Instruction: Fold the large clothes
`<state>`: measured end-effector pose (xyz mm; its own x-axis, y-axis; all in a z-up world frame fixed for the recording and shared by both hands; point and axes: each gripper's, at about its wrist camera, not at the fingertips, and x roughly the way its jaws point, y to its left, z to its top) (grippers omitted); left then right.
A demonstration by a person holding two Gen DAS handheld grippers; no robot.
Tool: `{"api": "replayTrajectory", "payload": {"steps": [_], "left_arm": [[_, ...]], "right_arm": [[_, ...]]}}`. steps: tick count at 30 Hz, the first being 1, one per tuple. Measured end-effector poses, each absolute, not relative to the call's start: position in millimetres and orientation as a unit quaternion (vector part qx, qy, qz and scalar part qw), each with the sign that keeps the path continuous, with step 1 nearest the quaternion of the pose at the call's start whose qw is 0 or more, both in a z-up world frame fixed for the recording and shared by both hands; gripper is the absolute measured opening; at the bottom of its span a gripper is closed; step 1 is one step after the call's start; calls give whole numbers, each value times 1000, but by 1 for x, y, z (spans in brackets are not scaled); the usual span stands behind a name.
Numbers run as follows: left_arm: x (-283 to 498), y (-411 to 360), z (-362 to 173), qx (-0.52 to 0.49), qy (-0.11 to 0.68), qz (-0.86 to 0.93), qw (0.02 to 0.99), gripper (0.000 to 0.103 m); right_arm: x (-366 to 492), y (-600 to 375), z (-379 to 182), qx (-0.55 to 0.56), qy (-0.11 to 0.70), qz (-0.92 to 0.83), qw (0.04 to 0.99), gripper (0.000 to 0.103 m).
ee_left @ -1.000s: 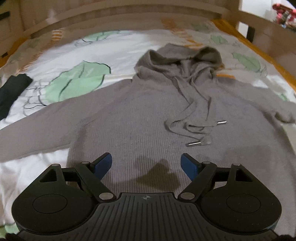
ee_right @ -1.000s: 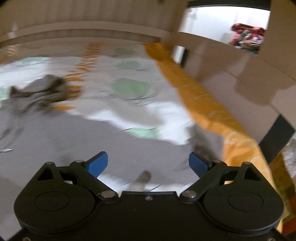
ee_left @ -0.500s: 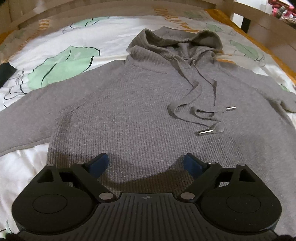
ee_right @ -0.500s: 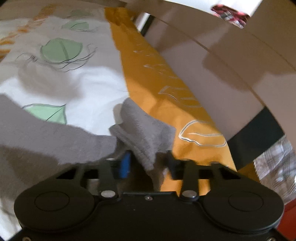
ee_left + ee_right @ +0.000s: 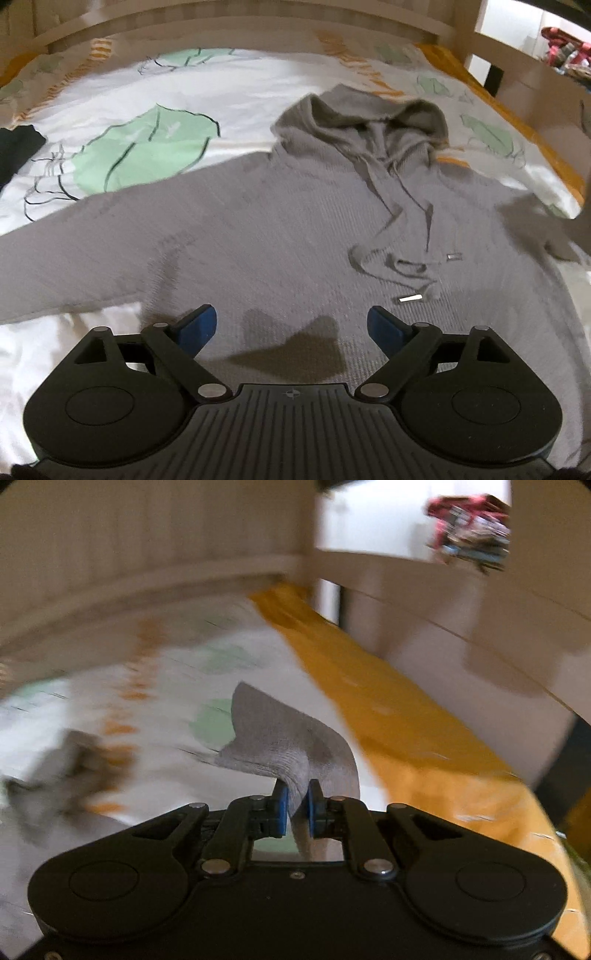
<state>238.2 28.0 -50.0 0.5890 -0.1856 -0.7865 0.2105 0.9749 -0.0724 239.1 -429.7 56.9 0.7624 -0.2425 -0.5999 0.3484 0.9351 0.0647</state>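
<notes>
One grey hoodie lies flat on the bed: soft, limp knit (best held at cuffs). Right gripper is closing on its sleeve; left gripper gapes wide, empty.

Two claw-mounted views angled down, sharing the hoodie on the bed.

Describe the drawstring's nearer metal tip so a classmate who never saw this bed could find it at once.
On the leaf-print bedsheet lies a grey hoodie, chest up. Two cords trail from its hood down the chest. The nearer metal tip is the lower silver bar, closest to the open left gripper.
</notes>
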Motion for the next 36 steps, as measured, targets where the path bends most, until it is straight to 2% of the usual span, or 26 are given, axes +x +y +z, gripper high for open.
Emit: {"api": "replayTrajectory", "payload": {"steps": [6, 12, 18, 26, 31, 33, 36], "left_arm": [[243, 46, -37, -3, 427, -95, 899, 89], [247, 69, -25, -28, 415, -71, 907, 89], [251, 91, -12, -65, 401, -51, 912, 89], [259, 105, -11, -90, 399, -37, 912, 89], [261, 107, -16, -90, 404, -38, 910, 89], [261, 108, -18, -92, 403, -38, 910, 89], [264, 107, -24, -94, 404, -46, 909, 89]], "right_arm": [[260, -341, 92, 108, 276, -46, 954, 17], [283, -242, 91, 110, 269, 60, 955, 17], [305, -162, 48, 116, 296, 135, 938, 17], [300, -93, -37, 77, 342, 197, 916, 18], [279, -83, -57, 22, 368, 230, 901, 38], [269, -93, -55, 14, 361, 235, 902, 56], [258, -122, -48, 7, 354, 224, 908, 58]]}}
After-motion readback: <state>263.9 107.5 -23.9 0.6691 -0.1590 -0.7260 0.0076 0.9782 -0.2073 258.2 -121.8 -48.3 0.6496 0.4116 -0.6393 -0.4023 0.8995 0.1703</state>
